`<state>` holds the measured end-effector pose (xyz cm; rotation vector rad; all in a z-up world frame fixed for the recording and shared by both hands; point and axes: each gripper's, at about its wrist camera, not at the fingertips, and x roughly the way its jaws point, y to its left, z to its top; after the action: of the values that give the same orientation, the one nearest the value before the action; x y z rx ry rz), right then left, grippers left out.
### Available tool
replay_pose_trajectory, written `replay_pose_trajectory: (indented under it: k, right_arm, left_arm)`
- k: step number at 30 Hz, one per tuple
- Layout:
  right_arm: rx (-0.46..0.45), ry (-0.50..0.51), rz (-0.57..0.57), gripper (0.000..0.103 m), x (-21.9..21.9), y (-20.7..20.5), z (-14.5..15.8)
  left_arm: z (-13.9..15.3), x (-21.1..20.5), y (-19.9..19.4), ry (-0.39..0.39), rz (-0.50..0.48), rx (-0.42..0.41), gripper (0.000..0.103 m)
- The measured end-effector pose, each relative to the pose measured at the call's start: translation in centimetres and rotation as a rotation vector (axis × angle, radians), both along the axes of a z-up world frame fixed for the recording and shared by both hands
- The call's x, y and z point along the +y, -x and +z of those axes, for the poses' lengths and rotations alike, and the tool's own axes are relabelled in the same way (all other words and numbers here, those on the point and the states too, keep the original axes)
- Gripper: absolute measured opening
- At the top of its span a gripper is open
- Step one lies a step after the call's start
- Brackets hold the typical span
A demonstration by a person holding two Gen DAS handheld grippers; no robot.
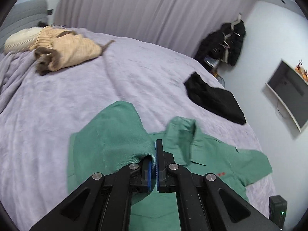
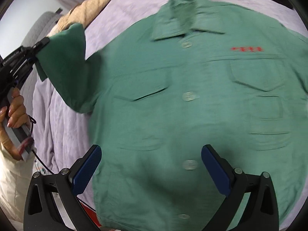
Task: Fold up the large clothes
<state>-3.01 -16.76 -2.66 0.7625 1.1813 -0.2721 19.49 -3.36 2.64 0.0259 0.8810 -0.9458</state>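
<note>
A green button-up shirt (image 2: 182, 96) lies face up on the lilac bedspread (image 2: 63, 127), collar toward the far side, with red lettering on its chest. It also shows in the left wrist view (image 1: 211, 154). My left gripper (image 1: 155, 150) is shut on the cuff of the shirt's sleeve (image 1: 115, 134) and holds it lifted off the bed. In the right wrist view the left gripper (image 2: 41, 45) grips that raised sleeve (image 2: 67, 61) at the left. My right gripper (image 2: 151, 165) is open and empty, hovering over the shirt's lower front, near the button placket.
A folded tan garment (image 1: 63, 48) lies at the far left of the bed (image 1: 96, 88), beside a cream pillow (image 1: 21, 38). A black folded garment (image 1: 213, 98) lies near the right edge. Dark coats (image 1: 227, 42) hang on the wall. Curtains (image 1: 144, 9) run behind the bed.
</note>
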Motion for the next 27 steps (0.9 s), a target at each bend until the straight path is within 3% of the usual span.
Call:
replay_pose_trajectory:
  k: [3, 6, 7, 8, 10, 15, 19, 23, 27]
  right_arm:
    - [0.009, 0.025, -0.077, 0.103, -4.3, 3.7, 0.1]
    - [0.046, 0.051, -0.15, 0.103, -8.1, 7.4, -1.2]
    - [0.058, 0.049, -0.171, 0.103, -9.1, 8.5, -1.7]
    - [0.069, 0.048, -0.184, 0.103, -9.5, 9.0, -2.2]
    - [0.101, 0.05, -0.206, 0.103, -10.5, 10.4, -3.2]
    - [0.117, 0.064, -0.246, 0.103, -11.9, 12.0, -3.5]
    - [0.096, 0.133, -0.192, 0.103, -11.6, 9.4, -2.0]
    - [0.048, 0.262, 0.001, 0.103, -8.9, 3.5, -0.6]
    - [0.045, 0.477, 0.275, 0.103, -3.4, -4.5, -1.9]
  left_arm:
    - [-3.3, -7.2, 5.0, -0.08, -0.116, 0.018, 0.003]
    - [-8.4, -12.1, 9.4, -0.257, -0.188, 0.007, 0.003]
    - [-10.1, -13.0, 10.3, -0.303, -0.202, 0.018, 0.008]
    - [-11.5, -13.4, 11.1, -0.338, -0.212, 0.023, 0.019]
    - [-13.5, -13.2, 12.4, -0.397, -0.203, 0.023, 0.103]
    - [-13.0, -11.0, 13.1, -0.447, -0.18, -0.036, 0.102]
    - [-9.9, -5.1, 10.8, -0.435, -0.077, -0.136, 0.102]
    - [-10.6, 2.3, 7.4, -0.541, 0.073, -0.196, 0.102]
    - [-15.4, 6.1, 5.1, -0.727, 0.129, -0.187, 0.102]
